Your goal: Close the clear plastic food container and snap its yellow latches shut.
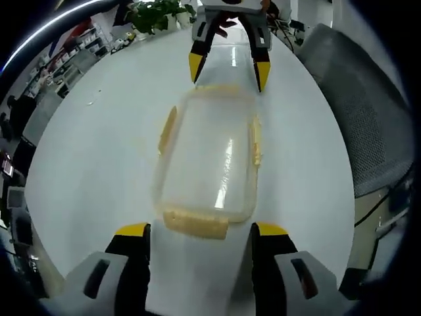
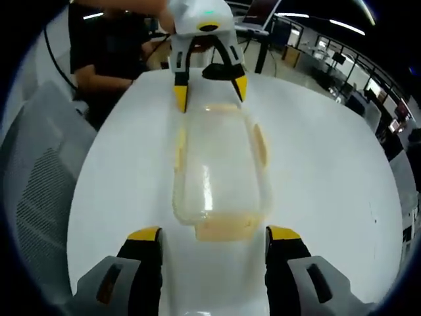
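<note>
A clear plastic food container (image 1: pixel 207 158) lies lengthwise on the white table (image 1: pixel 99 151), its lid resting on top. Yellow latches sit on its long sides (image 1: pixel 168 130) and at both ends; the side latches look flared outward. My left gripper (image 1: pixel 200 230) stands open at one short end, jaws either side of that end latch (image 1: pixel 195 224). From the opposite end the right gripper (image 1: pixel 229 71) faces it, also open. In the right gripper view, the container (image 2: pixel 220 164) runs from my right gripper (image 2: pixel 214 234) to the left gripper (image 2: pixel 210 93). Neither holds anything.
A grey mesh chair (image 1: pixel 355 112) stands beside the table, seen too as the chair (image 2: pixel 39 178). A person in dark clothes (image 2: pixel 99 46) is behind the left gripper. A potted plant (image 1: pixel 154 14) sits past the table's far end. Bare white table (image 2: pixel 329 184) surrounds the container.
</note>
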`<action>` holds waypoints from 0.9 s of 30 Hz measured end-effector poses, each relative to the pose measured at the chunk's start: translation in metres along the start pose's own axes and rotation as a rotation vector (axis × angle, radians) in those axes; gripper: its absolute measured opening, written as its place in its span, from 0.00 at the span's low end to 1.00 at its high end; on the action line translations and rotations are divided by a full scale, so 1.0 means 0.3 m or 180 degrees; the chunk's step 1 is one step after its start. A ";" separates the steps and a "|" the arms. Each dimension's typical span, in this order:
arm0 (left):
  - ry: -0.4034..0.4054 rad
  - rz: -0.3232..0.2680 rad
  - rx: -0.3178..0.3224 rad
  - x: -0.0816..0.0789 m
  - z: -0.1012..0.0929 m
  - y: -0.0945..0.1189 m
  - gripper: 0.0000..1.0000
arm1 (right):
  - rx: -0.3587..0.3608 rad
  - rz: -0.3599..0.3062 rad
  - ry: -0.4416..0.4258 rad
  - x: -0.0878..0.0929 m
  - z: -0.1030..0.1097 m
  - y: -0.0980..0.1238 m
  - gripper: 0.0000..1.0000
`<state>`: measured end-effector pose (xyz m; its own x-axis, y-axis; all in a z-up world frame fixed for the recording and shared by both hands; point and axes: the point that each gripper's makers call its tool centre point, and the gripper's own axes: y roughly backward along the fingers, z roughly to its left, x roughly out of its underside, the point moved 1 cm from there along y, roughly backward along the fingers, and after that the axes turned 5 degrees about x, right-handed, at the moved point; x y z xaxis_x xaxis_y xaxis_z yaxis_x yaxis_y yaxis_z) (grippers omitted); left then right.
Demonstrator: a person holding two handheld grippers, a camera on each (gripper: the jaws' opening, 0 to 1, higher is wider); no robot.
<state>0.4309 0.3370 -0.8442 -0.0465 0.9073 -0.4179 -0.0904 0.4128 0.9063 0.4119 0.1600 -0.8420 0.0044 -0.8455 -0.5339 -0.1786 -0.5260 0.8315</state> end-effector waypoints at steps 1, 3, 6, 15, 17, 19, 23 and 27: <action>0.0007 -0.0003 0.0037 0.000 0.001 -0.002 0.62 | -0.0011 0.0008 0.0002 0.001 -0.002 -0.004 0.63; 0.0033 0.0003 0.0097 0.002 0.001 -0.005 0.62 | -0.0031 0.0020 0.0000 0.004 -0.005 -0.008 0.63; 0.0087 0.0003 0.0214 0.006 0.002 -0.011 0.61 | -0.0057 0.0028 -0.0007 0.004 -0.008 -0.013 0.62; 0.0104 -0.0022 0.0389 0.000 0.015 -0.021 0.63 | -0.0190 0.0065 -0.0039 0.011 -0.007 -0.029 0.61; 0.0086 -0.0035 0.0405 -0.004 0.022 -0.022 0.63 | -0.0193 0.0054 -0.0050 0.008 -0.013 -0.031 0.62; 0.0066 -0.0050 0.0414 -0.008 0.028 -0.022 0.62 | -0.0214 0.0049 -0.0071 0.008 -0.016 -0.034 0.61; 0.0019 -0.0072 0.0434 -0.011 0.030 -0.023 0.61 | -0.0253 0.0044 -0.0065 0.006 -0.017 -0.035 0.59; -0.0027 -0.0097 0.0456 -0.015 0.027 -0.022 0.58 | -0.0268 0.0054 -0.0045 0.005 -0.023 -0.035 0.57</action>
<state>0.4396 0.3308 -0.8478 -0.0373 0.8946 -0.4453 0.0513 0.4468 0.8932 0.4207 0.1637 -0.8504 -0.0121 -0.8534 -0.5212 -0.0951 -0.5179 0.8501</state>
